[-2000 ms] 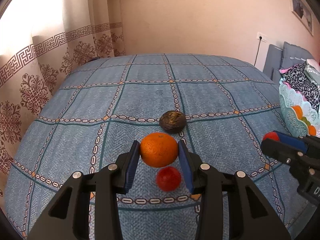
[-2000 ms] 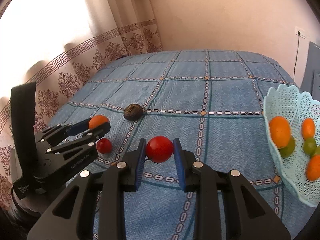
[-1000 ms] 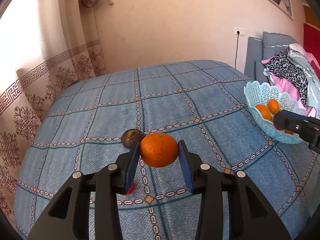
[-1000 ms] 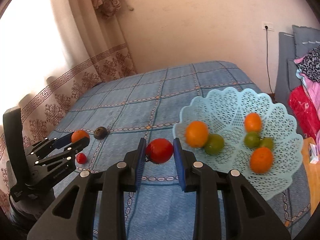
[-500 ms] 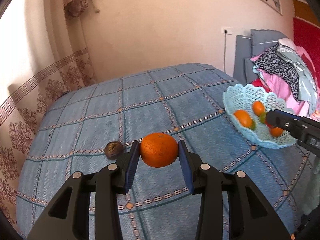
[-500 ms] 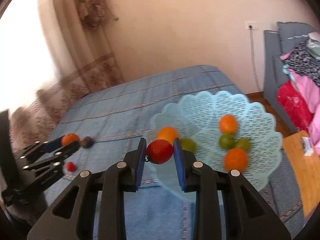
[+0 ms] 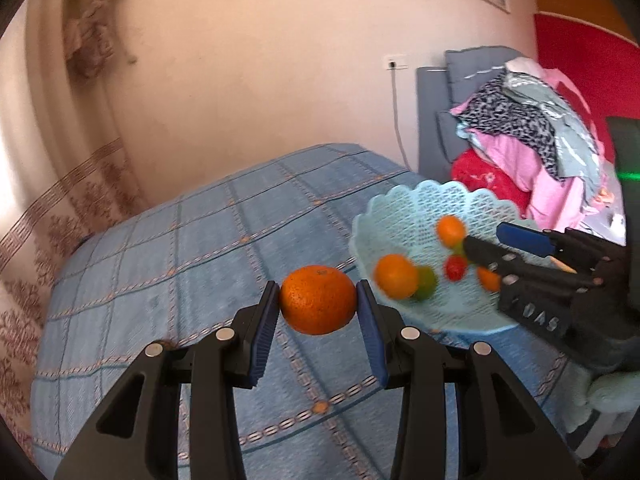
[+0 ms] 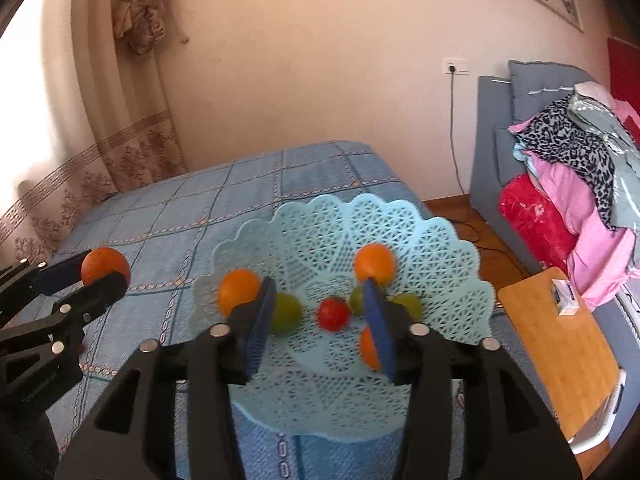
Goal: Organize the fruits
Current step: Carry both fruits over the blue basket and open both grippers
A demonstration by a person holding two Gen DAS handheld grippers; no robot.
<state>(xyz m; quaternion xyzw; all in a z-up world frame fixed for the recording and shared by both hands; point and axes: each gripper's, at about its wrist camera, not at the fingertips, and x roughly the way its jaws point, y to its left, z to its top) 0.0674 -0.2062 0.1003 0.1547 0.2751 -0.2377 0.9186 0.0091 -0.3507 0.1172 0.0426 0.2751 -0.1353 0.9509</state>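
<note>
Blue checked bedspread (image 8: 168,216) across the middle, patterned curtain (image 8: 132,152) at left below a tied-up drape (image 8: 138,4), wall socket (image 8: 456,66) upper right of centre, grey headboard (image 8: 492,152) and heaped clothes (image 8: 576,184) at right, small wooden table (image 8: 560,344) at lower right.

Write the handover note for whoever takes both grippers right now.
Left gripper: shut on the orange, held above the bedspread, short of the basket.
Right gripper: open over the basket; its jaws have just been opening, and the tomato now lies free in the basket.
Basket also holds three oranges and green fruits.
Done: tomato delivered.
Left: put the held orange into the basket. Anything else left on the bed is not clearly visible now.
</note>
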